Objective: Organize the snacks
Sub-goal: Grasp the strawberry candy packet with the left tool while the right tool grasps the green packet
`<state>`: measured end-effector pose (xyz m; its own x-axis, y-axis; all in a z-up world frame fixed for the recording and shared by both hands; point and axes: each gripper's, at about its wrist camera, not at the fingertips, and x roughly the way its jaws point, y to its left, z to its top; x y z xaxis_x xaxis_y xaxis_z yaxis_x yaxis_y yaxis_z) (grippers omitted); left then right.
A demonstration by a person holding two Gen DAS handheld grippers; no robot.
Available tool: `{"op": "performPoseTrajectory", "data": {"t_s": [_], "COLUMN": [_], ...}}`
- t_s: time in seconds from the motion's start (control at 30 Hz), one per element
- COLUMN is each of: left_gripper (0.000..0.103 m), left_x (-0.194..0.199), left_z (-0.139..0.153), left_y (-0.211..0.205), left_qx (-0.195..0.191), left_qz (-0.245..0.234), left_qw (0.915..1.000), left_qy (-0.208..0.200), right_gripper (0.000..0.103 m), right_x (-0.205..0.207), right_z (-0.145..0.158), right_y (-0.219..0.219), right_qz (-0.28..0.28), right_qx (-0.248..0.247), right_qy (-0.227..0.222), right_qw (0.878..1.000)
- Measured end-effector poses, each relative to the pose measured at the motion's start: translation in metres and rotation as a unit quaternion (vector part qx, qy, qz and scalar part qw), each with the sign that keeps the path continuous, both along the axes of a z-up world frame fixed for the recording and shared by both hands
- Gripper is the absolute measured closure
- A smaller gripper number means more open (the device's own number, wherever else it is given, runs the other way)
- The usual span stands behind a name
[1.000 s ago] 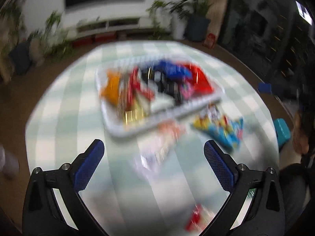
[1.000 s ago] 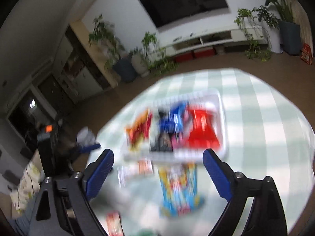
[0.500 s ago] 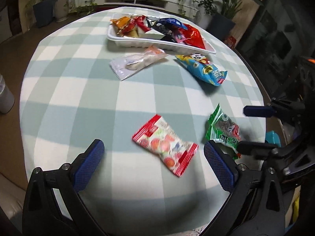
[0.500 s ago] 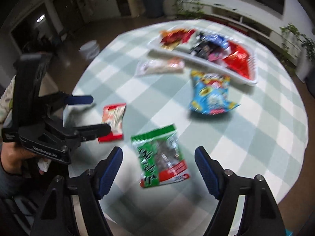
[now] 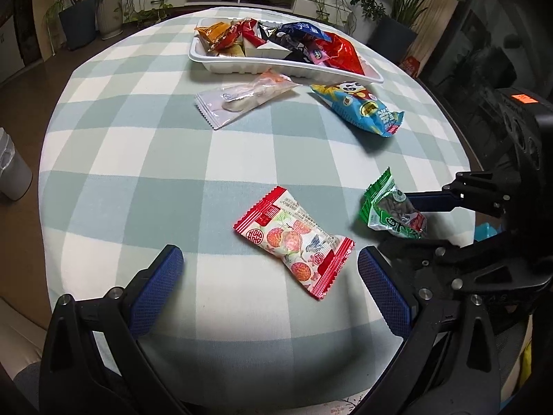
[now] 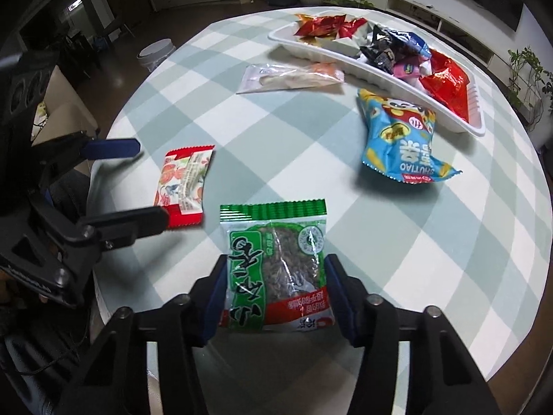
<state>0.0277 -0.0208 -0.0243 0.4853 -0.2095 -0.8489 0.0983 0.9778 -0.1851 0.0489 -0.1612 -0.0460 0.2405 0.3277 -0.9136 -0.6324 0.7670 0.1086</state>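
My right gripper (image 6: 274,294) is shut on a green snack packet (image 6: 276,266) near the table's front edge; the packet also shows in the left wrist view (image 5: 394,209). My left gripper (image 5: 269,287) is open, low over the table, just short of a red-and-white candy packet (image 5: 293,242), which also shows in the right wrist view (image 6: 183,180). A white tray (image 5: 242,67) full of several snacks stands at the far side. A clear pink packet (image 5: 242,98) and a blue chip bag (image 5: 363,109) lie in front of it.
The round table has a green-and-white check cloth (image 5: 138,159). A white bin (image 5: 12,169) stands on the floor at the left. Potted plants (image 5: 83,17) and a low TV shelf line the far wall.
Both grippers came down from the tray toward the near side of the table. My right gripper closed on the green packet. My left gripper stayed open and neared the red-and-white packet.
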Motion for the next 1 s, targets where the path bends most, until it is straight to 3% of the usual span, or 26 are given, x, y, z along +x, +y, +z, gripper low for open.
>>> {"op": "performPoseTrajectory", "data": {"t_s": [0.17,0.23,0.43,0.6,0.77,0.87,1.0], "left_gripper": [0.001,0.001,0.001,0.001,0.004,0.015,0.05], "left_x": [0.002,0.003,0.009,0.028,0.037,0.034,0.028], "left_z": [-0.001,-0.002,-0.005,-0.007,-0.013,-0.013,-0.009], "left_y": [0.003,0.001,-0.012,-0.022,-0.03,-0.029,-0.016], "left_qx": [-0.002,0.001,0.016,0.02,0.051,0.064,0.075], "left_qz": [0.004,0.001,0.002,0.021,0.02,0.01,0.01], "left_qw": [1.0,1.0,0.9997,0.9992,0.9982,0.9977,0.997], "left_qy": [0.001,0.005,0.018,0.028,0.025,0.02,0.018], "right_gripper": [0.069,0.072,0.076,0.076,0.076,0.076,0.076], "right_x": [-0.002,-0.003,-0.001,0.007,0.007,0.006,0.006], "right_z": [0.007,0.008,0.011,0.009,0.013,0.012,0.011], "right_y": [-0.002,-0.003,-0.009,-0.028,-0.036,-0.035,-0.034], "right_qz": [-0.006,-0.011,-0.044,-0.127,-0.143,-0.137,-0.139], "right_qx": [0.019,0.024,0.047,0.099,0.102,0.094,0.094], "right_qy": [-0.007,-0.007,-0.002,-0.003,-0.018,-0.022,-0.022], "right_qw": [1.0,1.0,0.998,0.987,0.984,0.986,0.986]}}
